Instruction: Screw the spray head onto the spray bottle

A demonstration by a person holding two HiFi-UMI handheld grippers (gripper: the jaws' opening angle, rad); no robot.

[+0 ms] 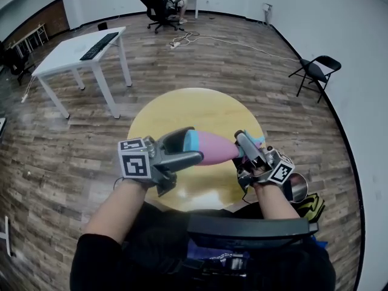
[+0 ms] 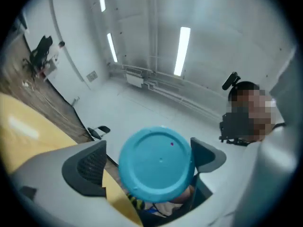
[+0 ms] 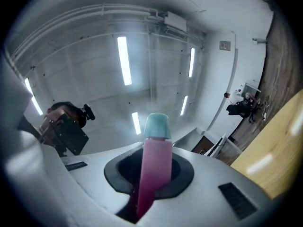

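The spray bottle (image 1: 209, 148), pink with a blue base, lies level above the round yellow table (image 1: 194, 108). My left gripper (image 1: 187, 151) is shut on its base end. In the left gripper view the round blue bottom (image 2: 156, 163) faces the camera between the two dark pads (image 2: 87, 168). My right gripper (image 1: 247, 147) is at the bottle's narrow end, shut on the spray head (image 1: 257, 140). The right gripper view shows the spray head (image 3: 154, 160) as a pink stem with a pale teal cap against a dark pad. Where the head meets the neck is hidden.
A white desk (image 1: 76, 56) with a keyboard stands at the back left. A black folding chair (image 1: 315, 71) is at the right. A person sits on an office chair (image 1: 159, 6) far back. Cables (image 1: 188, 38) lie on the wooden floor.
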